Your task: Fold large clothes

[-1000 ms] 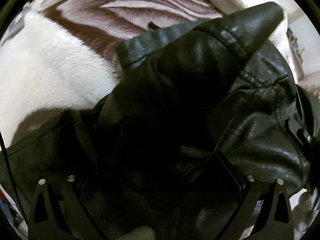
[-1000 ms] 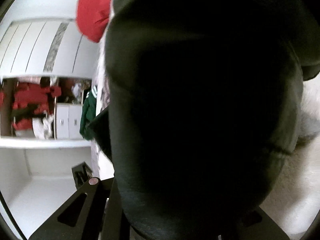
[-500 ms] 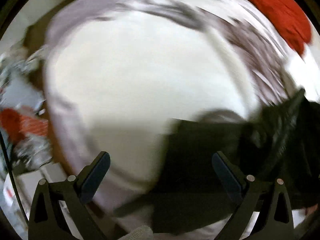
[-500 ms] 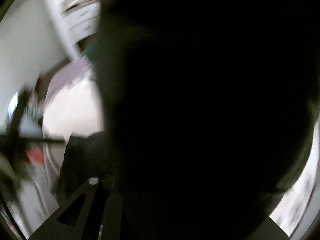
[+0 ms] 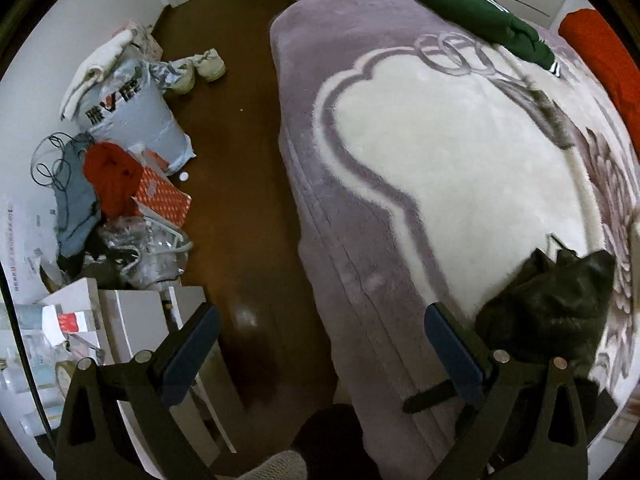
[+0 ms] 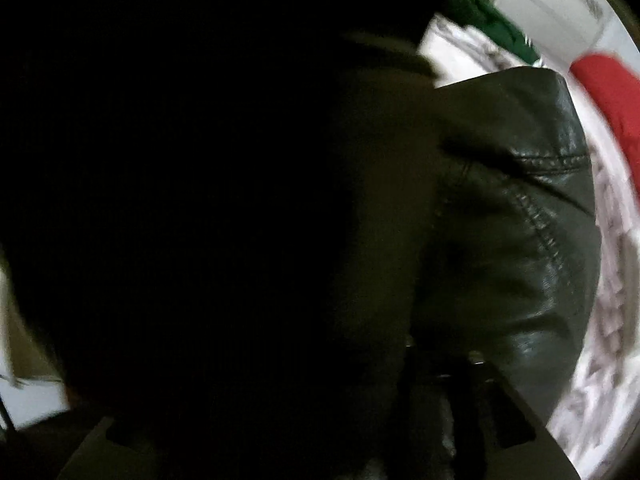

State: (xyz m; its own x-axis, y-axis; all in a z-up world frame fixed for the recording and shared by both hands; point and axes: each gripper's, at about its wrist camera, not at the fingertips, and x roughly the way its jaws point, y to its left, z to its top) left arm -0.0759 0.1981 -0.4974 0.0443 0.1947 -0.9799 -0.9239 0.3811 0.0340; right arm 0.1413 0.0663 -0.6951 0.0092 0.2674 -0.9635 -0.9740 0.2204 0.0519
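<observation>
A black leather jacket hangs bunched at the lower right of the left wrist view, over the bed's purple and white blanket. My left gripper is open and empty, its jaws wide apart, above the bed's left edge and the floor, to the left of the jacket. In the right wrist view the jacket fills almost the whole frame and covers my right gripper's fingertips; only the finger bases show at the bottom, pressed into the leather.
A folded green garment and a red garment lie at the bed's far end. Brown floor runs left of the bed, with bags, boxes, shoes and cables piled along the wall.
My left gripper has let go of the jacket and opened, and swung away left to face the bed's edge and floor. The right gripper has turned with the jacket still over it.
</observation>
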